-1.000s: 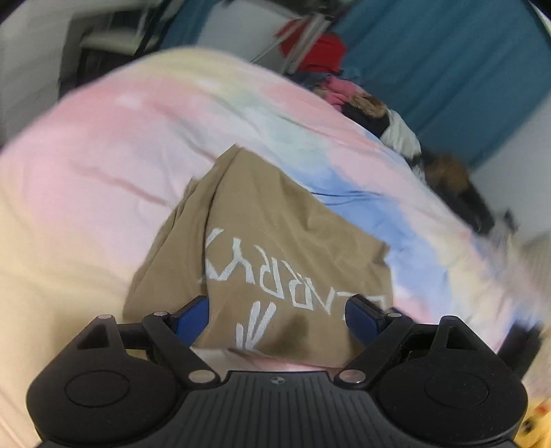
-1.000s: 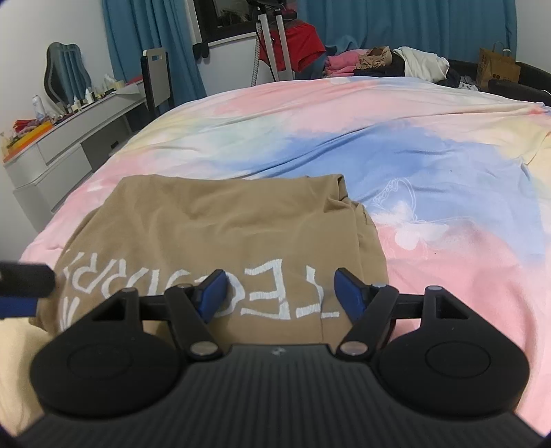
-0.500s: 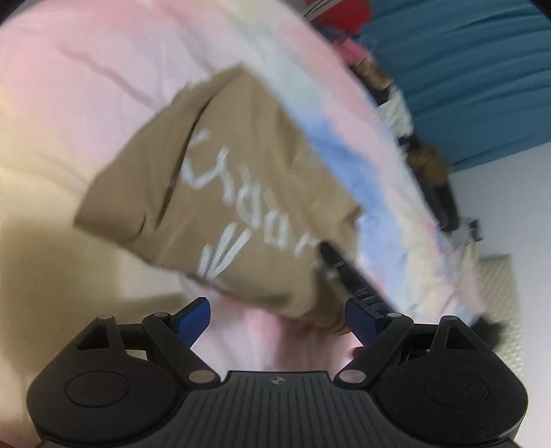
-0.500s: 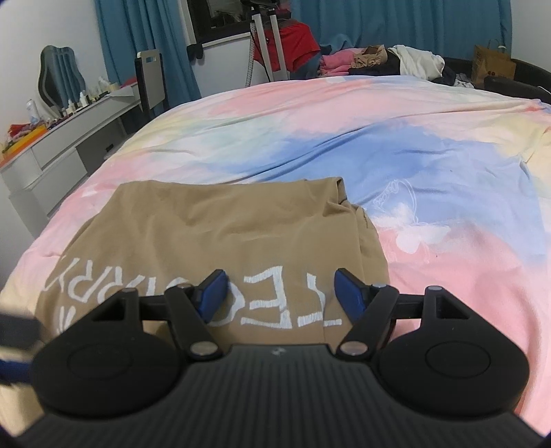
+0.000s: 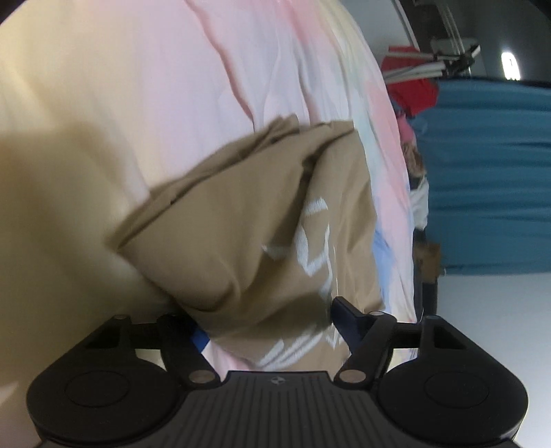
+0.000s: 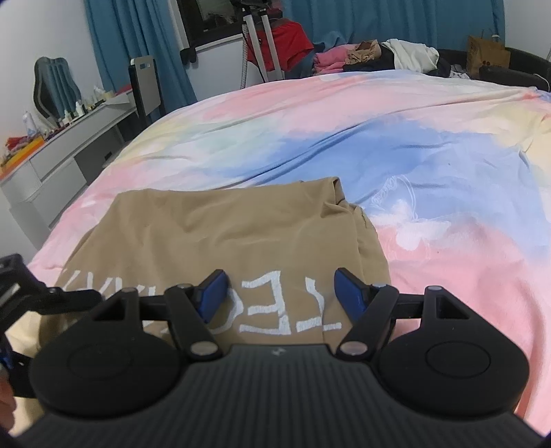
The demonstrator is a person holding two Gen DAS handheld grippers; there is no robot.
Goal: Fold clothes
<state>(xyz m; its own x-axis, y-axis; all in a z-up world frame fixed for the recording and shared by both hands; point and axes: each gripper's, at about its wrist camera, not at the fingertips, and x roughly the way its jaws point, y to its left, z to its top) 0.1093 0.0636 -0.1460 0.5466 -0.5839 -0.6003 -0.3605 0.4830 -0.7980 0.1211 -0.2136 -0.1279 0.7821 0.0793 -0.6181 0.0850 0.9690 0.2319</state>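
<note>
A tan shirt with white lettering (image 6: pixel 220 237) lies folded on the pastel bedsheet (image 6: pixel 396 151). In the left wrist view the shirt (image 5: pixel 248 248) has its near corner bunched between my left gripper's (image 5: pixel 265 324) open jaws, and its left pad is partly hidden by the cloth. The view is rolled sideways. My right gripper (image 6: pixel 280 293) is open and hovers over the shirt's near edge, above the lettering. My left gripper also shows in the right wrist view (image 6: pixel 20 286) at the shirt's left side.
A grey dresser (image 6: pixel 58 162) with small items stands left of the bed. A pile of clothes (image 6: pixel 372 55), a tripod (image 6: pixel 256 44) and a paper bag (image 6: pixel 487 51) are beyond the far edge, before blue curtains (image 6: pixel 378 17).
My left gripper has rolled sideways and moved in on the shirt's left corner, which now bunches between its jaws. My right gripper has stayed almost still.
</note>
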